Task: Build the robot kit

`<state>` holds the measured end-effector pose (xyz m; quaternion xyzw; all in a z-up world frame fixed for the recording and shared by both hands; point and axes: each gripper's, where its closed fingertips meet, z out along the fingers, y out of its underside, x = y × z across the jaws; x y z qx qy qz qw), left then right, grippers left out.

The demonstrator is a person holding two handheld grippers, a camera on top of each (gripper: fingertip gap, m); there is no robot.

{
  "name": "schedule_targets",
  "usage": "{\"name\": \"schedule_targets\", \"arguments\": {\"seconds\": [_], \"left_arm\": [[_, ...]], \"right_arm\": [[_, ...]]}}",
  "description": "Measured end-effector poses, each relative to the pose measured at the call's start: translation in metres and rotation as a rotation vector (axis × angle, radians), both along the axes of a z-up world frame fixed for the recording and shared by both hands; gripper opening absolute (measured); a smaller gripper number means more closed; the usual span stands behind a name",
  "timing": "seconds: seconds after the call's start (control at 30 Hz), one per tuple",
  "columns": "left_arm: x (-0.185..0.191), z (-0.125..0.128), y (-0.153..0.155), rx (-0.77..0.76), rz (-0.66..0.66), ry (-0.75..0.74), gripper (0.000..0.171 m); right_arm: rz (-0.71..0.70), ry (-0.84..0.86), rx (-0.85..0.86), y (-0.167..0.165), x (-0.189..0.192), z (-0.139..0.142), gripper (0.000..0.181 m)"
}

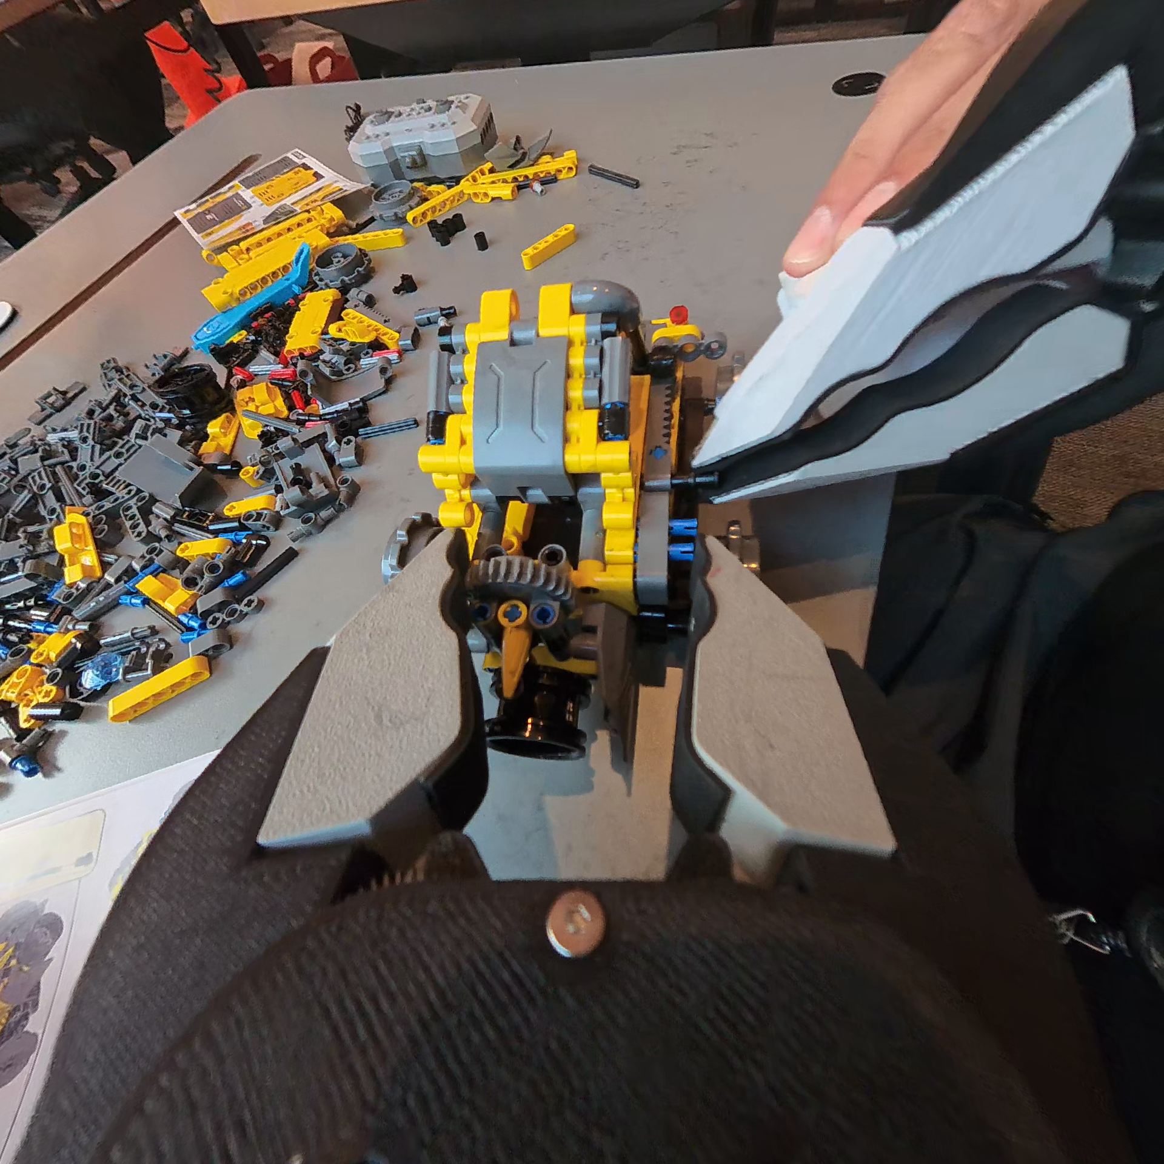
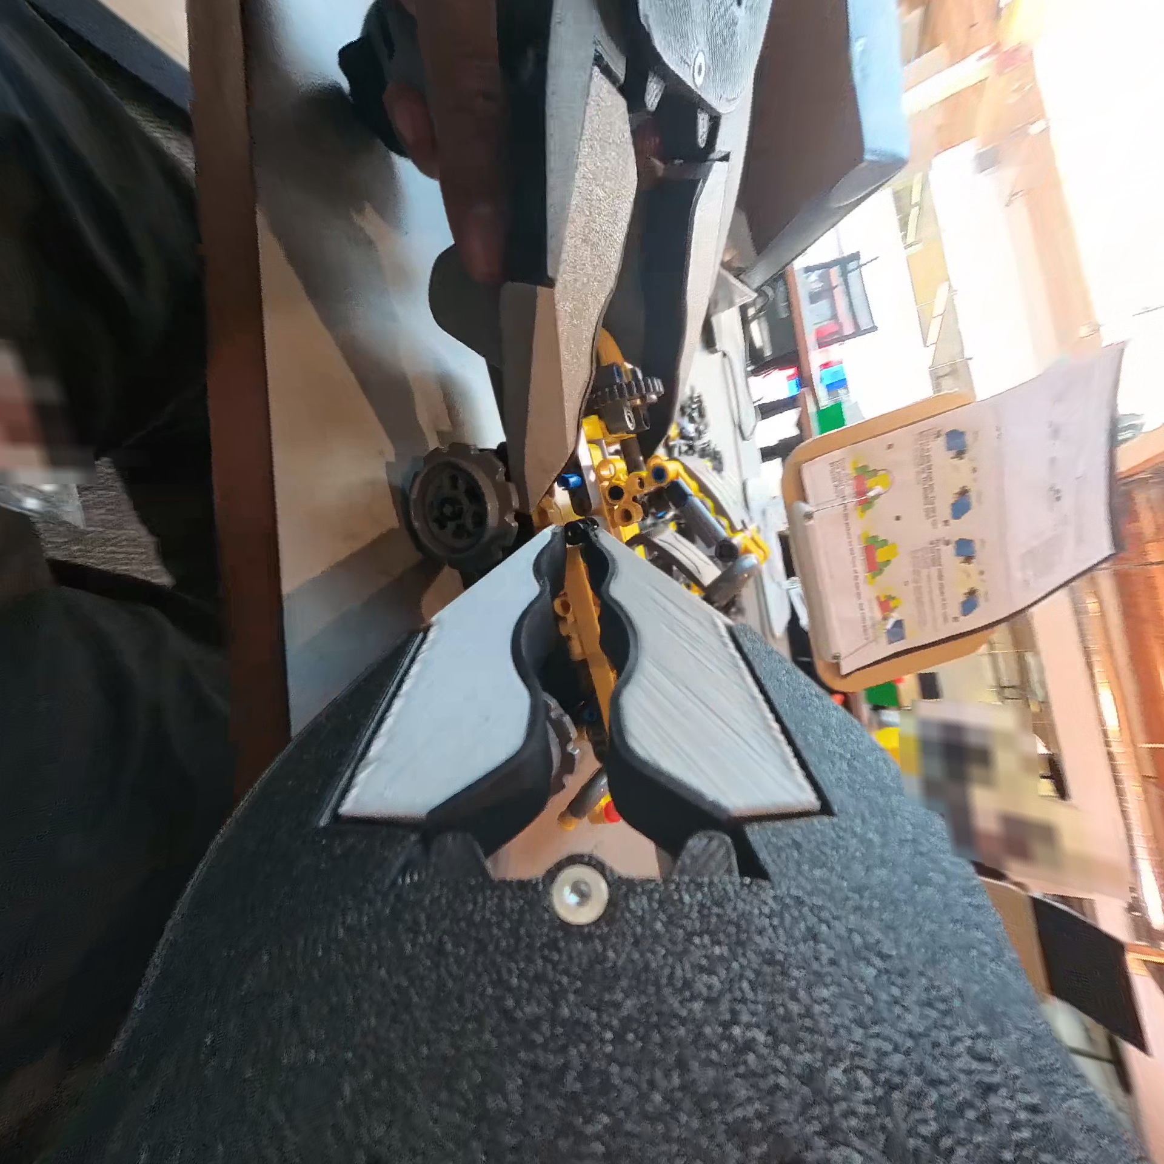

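Two grippers are meeting at the yellow-and-grey brick vehicle model (image 1: 542, 441) standing on the grey tabletop (image 1: 693, 157). Straddling its near end, the left gripper (image 1: 576, 570) is hiding the model's lower sides between matte grey fingers; whether they are gripping cannot be told. At the model's right flank, the right gripper (image 2: 576, 532) is pinching a small black pin (image 1: 696, 480) between wavy rubber-lined fingers. Left of the model, loose plastic pieces (image 1: 145, 504) are lying scattered.
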<state>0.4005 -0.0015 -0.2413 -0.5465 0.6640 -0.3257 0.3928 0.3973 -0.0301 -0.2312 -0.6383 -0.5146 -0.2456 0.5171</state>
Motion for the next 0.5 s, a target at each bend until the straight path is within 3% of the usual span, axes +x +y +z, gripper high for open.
{"name": "schedule_targets", "arguments": {"seconds": [0.3,0.5], "left_arm": [[0.0005,0.0000,0.0014,0.000,0.003,0.008,0.068],[0.0004,-0.0005,0.0061,0.010,0.006,0.015,0.067]], "right_arm": [[-0.052,0.247,-0.365,0.0015,0.0014,-0.0032,0.007],[-0.081,0.355,-0.388,0.0067,0.0057,-0.0036,0.007]]}}
